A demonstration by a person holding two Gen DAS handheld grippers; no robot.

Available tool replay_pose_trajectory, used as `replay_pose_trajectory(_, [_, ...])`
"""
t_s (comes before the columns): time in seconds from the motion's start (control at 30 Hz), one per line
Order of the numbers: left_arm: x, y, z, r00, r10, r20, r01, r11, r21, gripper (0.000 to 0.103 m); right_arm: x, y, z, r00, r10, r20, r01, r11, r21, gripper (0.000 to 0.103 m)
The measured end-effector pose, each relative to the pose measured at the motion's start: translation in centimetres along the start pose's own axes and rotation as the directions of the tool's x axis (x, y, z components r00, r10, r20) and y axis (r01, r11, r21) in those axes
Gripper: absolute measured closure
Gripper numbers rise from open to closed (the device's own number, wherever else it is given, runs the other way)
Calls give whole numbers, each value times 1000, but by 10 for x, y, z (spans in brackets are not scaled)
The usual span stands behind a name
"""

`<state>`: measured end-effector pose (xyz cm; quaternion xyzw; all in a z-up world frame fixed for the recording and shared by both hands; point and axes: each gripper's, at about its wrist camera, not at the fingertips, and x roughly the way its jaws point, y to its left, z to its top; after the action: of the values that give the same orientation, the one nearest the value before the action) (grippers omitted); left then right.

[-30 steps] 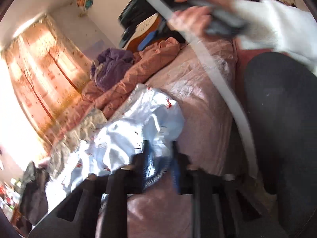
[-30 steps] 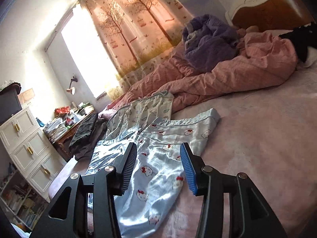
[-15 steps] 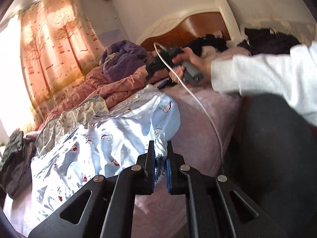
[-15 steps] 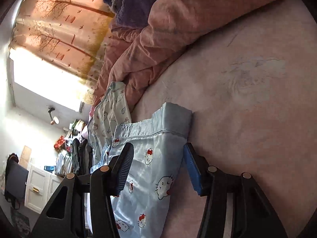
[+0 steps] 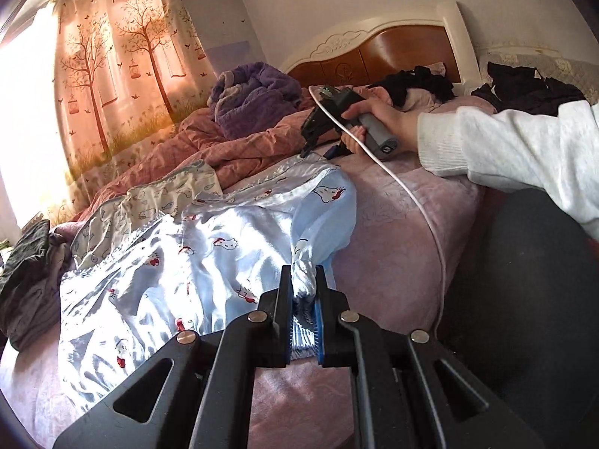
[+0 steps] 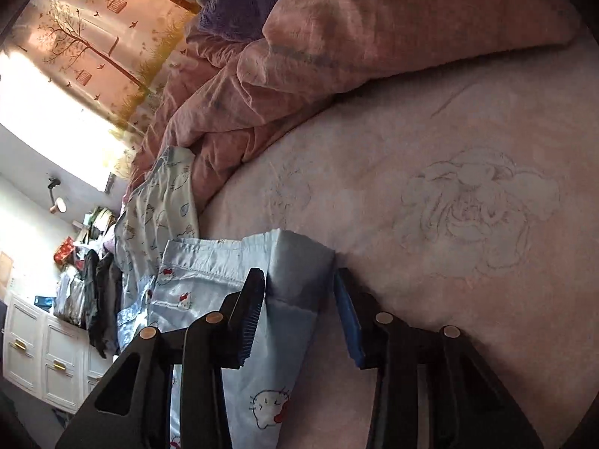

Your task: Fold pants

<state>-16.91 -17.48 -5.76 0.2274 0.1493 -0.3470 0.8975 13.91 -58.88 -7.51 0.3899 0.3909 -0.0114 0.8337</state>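
Only the left wrist view shows the left gripper (image 5: 303, 292) clamped on the light blue pajama pants (image 5: 194, 262); the right wrist view shows the right gripper (image 6: 299, 284) closing around their corner (image 6: 295, 262) on the pink bed sheet (image 6: 430, 194).

Pale blue pants (image 5: 209, 262) with red-bowed cat prints, pink bedspread (image 5: 393, 232) with faint flower outlines, salmon checked quilt (image 6: 337, 45), purple robe (image 5: 254, 97), orange tree-print curtain (image 5: 123, 75).

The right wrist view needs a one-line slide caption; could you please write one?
Right tool closing around the corner of the light blue cartoon-print pants lying on the pink bedspread.
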Motion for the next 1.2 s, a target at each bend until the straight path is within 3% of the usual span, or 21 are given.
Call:
replay_pose_trajectory(0.07, [1,1,-1,1000,-26,-8,26,1000,-17,95,5,-2,6,1000,9,16,-9,1000,10,63])
replay_pose_trajectory(0.13, [4,3,-2,999,-46,-20,45,998,-40,94,10,-1,8,1000,-2,14,3,1000,-16,70])
replay_pose_trajectory(0.2, [5,2,-2,998,-52,-24,51,998,-48,94,10,-10,6,998,69,-3,-69,998,-4,98])
replay_pose_trajectory(0.23, [4,1,-1,998,-53,-22,52,998,-47,95,12,-16,6,993,115,-8,-115,993,31,102])
replay_pose_trajectory(0.3, [2,1,0,998,-56,-15,55,997,-48,95,3,-23,5,987,154,48,-157,985,71,102])
replay_pose_trajectory(0.4, [-2,5,3,995,-94,-9,94,993,-67,95,-13,-15,5,985,123,119,-128,991,41,102])
replay_pose_trajectory(0.53, [-11,15,7,997,-78,5,78,992,-96,95,-26,9,8,989,74,128,-71,997,-22,102])
replay_pose_trajectory(0.63, [-17,27,7,1000,-28,5,29,991,-129,95,-40,35,17,986,92,140,-85,995,-55,102])
replay_pose_trajectory(0.93, [-36,67,-11,997,81,-21,-83,976,-203,95,-48,162,17,980,150,134,-118,968,-220,102])
replay_pose_trajectory(1.2, [-56,103,-40,989,133,-59,-144,956,-255,95,5,275,-12,980,194,49,-170,937,-306,102])
